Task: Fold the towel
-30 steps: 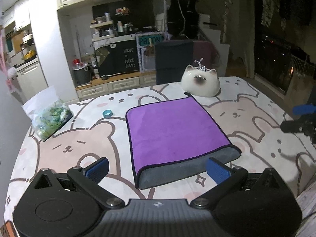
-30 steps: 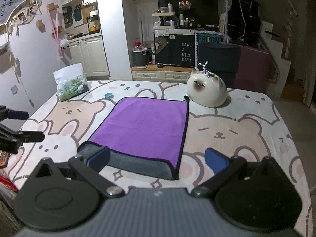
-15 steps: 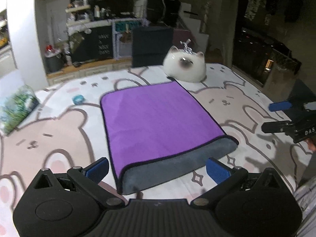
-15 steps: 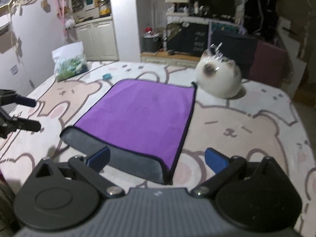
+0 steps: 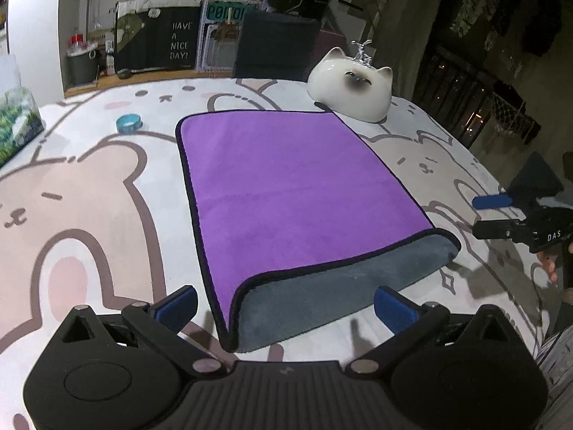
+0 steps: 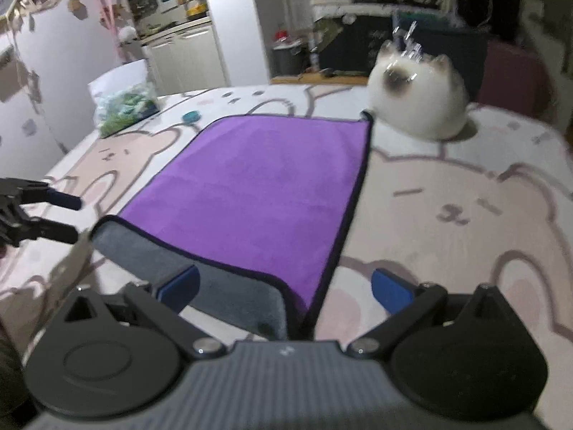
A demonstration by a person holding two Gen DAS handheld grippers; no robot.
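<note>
A purple towel [image 5: 286, 186] with a grey underside lies folded flat on the bear-print table; it also shows in the right wrist view [image 6: 250, 186]. Its grey lower layer sticks out along the near edge. My left gripper [image 5: 284, 310] is open and empty, just above the towel's near left corner. My right gripper [image 6: 284, 286] is open and empty, over the towel's near right corner. Each gripper shows in the other's view: the right gripper [image 5: 494, 215] at the towel's right, the left gripper [image 6: 64, 215] at its left.
A white ceramic cat [image 5: 351, 84] stands at the towel's far right corner. A small teal ring [image 5: 129, 123] lies at the far left. A bag of green contents [image 5: 18, 122] sits at the table's left edge. A dark chair [image 5: 275, 44] stands behind the table.
Both grippers have moved forward and down toward the towel's near corners. The towel has not moved. The right wrist view is blurred by motion.
</note>
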